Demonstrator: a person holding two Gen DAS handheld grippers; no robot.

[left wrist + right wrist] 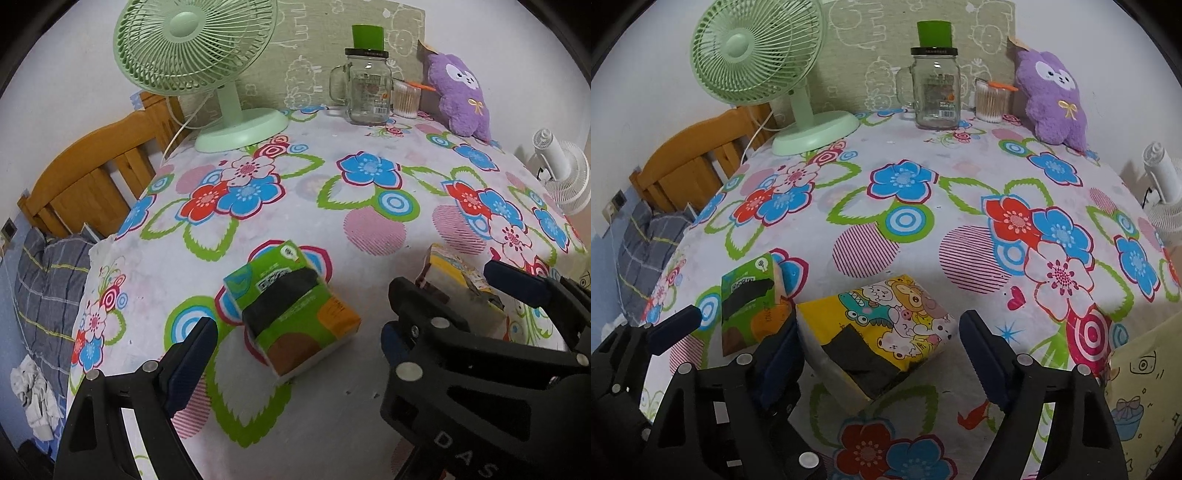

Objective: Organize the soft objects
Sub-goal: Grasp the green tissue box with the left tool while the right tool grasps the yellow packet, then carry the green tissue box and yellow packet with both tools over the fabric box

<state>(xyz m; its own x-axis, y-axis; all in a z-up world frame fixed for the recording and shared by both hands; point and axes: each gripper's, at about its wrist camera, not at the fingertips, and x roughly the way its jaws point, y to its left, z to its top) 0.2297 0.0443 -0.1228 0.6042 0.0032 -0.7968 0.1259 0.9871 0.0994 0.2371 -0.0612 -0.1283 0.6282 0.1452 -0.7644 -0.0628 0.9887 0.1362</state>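
We see the left hand-held gripper (297, 338) spread wide low in the left wrist view, its two blue-padded fingers standing either side of the green tissue pack (291, 314), which lies flat on the flowered cloth of the bench (369, 184) and touches neither pad. Just right of it in that frame sits the yellow cartoon tissue pack (458, 284), partly hidden behind the other tool. In the right wrist view the right hand-held gripper (879, 354) is wide as well, its fingers framing the yellow cartoon tissue pack (882, 332) at lower centre; the left pad looks very near the pack's edge, though we cannot tell whether it touches. The green tissue pack (750, 306) lies just left of it, the two packs close together. Along the top of the frame a mint green desk fan (757, 55) stands upper left, a glass mug jar (936, 92) with a green cap at top centre, a cup of cotton swabs (990, 101) beside it, and a purple plush toy (1052, 96) leans upper right. A white fan (1163, 192) shows at the right edge, a wooden headboard (687, 162) on the left, and a pale yellow cartoon-print item (1145, 398) sits lower right.
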